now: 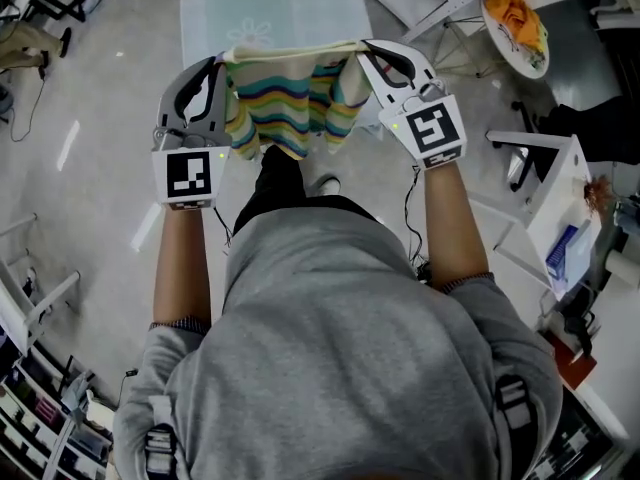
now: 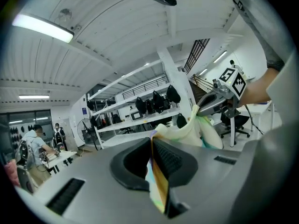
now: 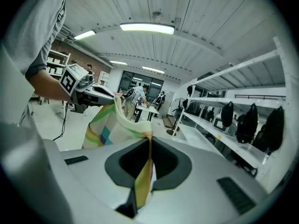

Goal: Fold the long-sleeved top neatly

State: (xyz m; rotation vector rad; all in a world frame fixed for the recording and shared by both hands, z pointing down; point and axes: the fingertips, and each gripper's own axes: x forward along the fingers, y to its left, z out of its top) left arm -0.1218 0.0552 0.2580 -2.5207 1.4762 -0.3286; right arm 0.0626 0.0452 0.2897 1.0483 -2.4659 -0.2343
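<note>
Bare floor (image 1: 100,118) at left, pale tabletop (image 1: 285,8) ahead, white table (image 1: 560,198) close at right.

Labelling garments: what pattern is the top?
The top has wavy multicolour stripes on cream; clearest in head view.

Bright ceiling strip lights (image 3: 147,28), even indoor light, fisheye gripper views, dark vignetted corners
</note>
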